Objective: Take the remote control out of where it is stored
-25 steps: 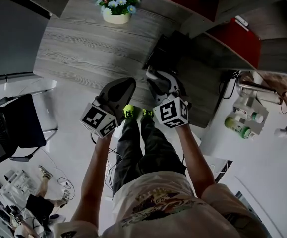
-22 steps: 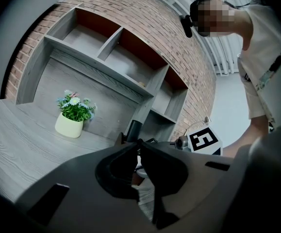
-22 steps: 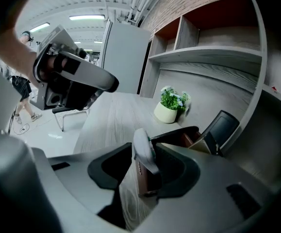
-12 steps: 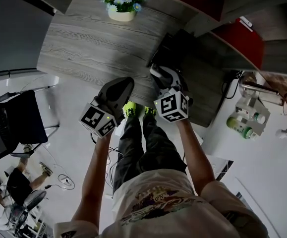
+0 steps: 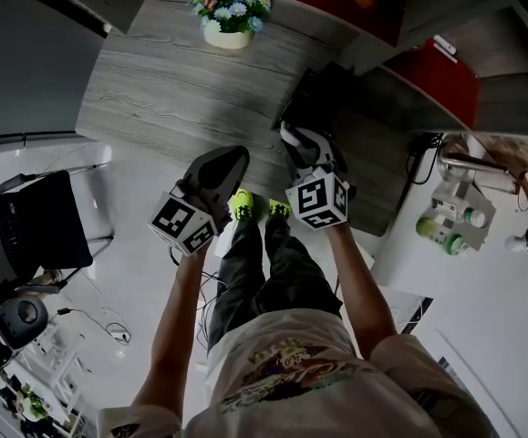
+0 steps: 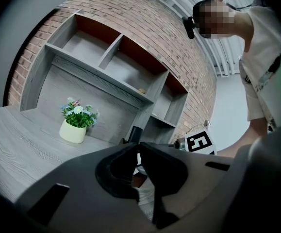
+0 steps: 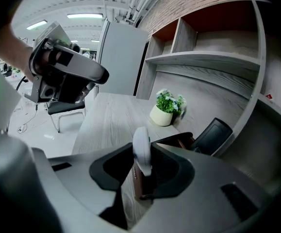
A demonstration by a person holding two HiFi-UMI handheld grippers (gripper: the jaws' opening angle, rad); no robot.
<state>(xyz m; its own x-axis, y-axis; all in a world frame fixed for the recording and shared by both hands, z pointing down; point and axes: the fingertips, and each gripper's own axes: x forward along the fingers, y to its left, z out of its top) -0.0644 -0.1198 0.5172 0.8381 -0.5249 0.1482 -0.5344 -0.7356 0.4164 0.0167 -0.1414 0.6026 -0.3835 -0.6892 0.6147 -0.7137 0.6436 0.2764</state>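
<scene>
Slipping looked the main risk. Head view: right gripper point(image 5: 293, 138) sat at 7 o'clock of the dark holder point(image 5: 329, 94). Left gripper view: left gripper point(image 6: 139, 146) had its jaws together, empty. Right gripper view: jaws had just been closing and pinched the white remote control point(image 7: 141, 149) dead centre, holder at 2 o'clock. Such a narrow pinch could let it twist out.

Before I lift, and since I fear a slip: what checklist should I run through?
1. Grip: the remote control sits between the jaws of the right hand-held gripper, which have just been closing: ok.
2. The remote control is clear of the dark box: cannot tell.
3. The left hand-held gripper is shut and empty: ok.
4. The flower pot stands apart from both: ok.
</scene>
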